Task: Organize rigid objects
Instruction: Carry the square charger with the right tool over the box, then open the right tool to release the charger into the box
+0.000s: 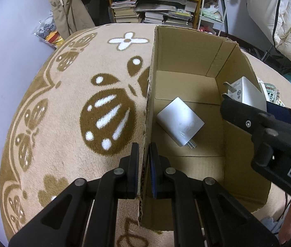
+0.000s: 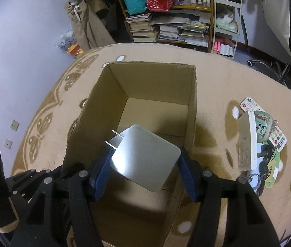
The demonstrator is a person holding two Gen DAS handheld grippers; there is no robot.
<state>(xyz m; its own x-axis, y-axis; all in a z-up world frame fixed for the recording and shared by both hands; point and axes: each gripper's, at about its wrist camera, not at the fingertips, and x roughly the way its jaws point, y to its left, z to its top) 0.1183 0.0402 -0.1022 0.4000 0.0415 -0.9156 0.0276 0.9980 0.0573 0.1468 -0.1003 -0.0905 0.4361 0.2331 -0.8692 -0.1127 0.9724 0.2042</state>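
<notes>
An open cardboard box stands on a patterned beige rug. My left gripper is shut on the box's left wall, one finger inside and one outside. A white plug adapter lies flat on the box floor, prongs toward me. My right gripper is shut on a second white plug adapter and holds it over the box opening, its two prongs pointing up and left. In the left wrist view the right gripper's black arm comes in over the box's right wall.
To the right of the box on the rug lies a small pile: a white remote, a cream flat device, a cartoon-printed case, keys. Bookshelves and a wire cart stand behind.
</notes>
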